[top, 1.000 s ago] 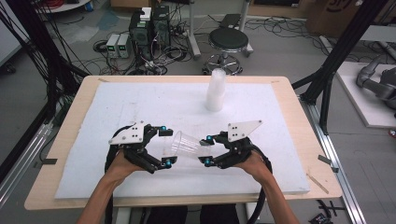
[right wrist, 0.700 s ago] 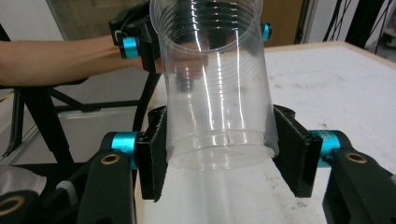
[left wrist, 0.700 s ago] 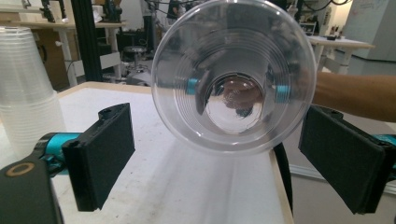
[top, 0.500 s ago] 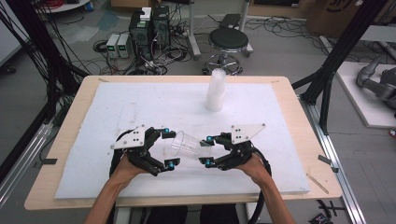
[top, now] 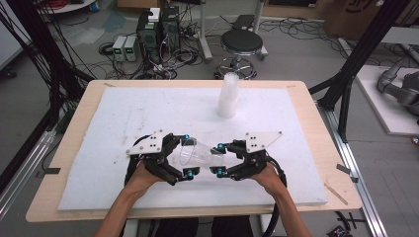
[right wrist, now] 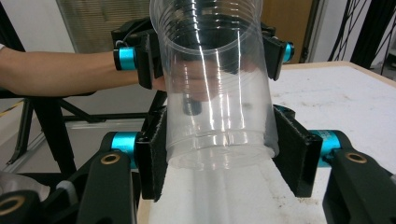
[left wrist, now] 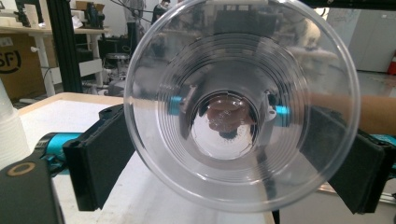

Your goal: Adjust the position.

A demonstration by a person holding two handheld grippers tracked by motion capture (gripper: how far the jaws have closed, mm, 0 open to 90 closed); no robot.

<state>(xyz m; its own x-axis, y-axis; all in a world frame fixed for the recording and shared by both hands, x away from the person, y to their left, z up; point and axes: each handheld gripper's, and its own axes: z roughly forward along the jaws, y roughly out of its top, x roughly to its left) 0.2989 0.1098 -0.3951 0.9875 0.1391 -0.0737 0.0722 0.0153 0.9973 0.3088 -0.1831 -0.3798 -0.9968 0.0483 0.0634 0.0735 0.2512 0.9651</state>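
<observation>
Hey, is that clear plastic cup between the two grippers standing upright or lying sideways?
Sideways. The clear cup is held off the table, its wide mouth toward the left hand-held gripper and its narrow base between the right hand-held gripper's jaws.

I see the clear cup (top: 196,154) lying on its side between my two tools, above the near part of the pad (top: 123,123). Its wide mouth sits between the jaws of my left gripper (top: 186,157), facing that tool's camera; its narrow base sits between the jaws of my right gripper (top: 216,159), just ahead of that tool. The two grippers point toward each other, left one to the cup's left, right one to its right. Beyond both tools, toward the far edge of the pad and slightly to the right, stands what I take to be a stack of cups (top: 228,96), well apart from them.
</observation>
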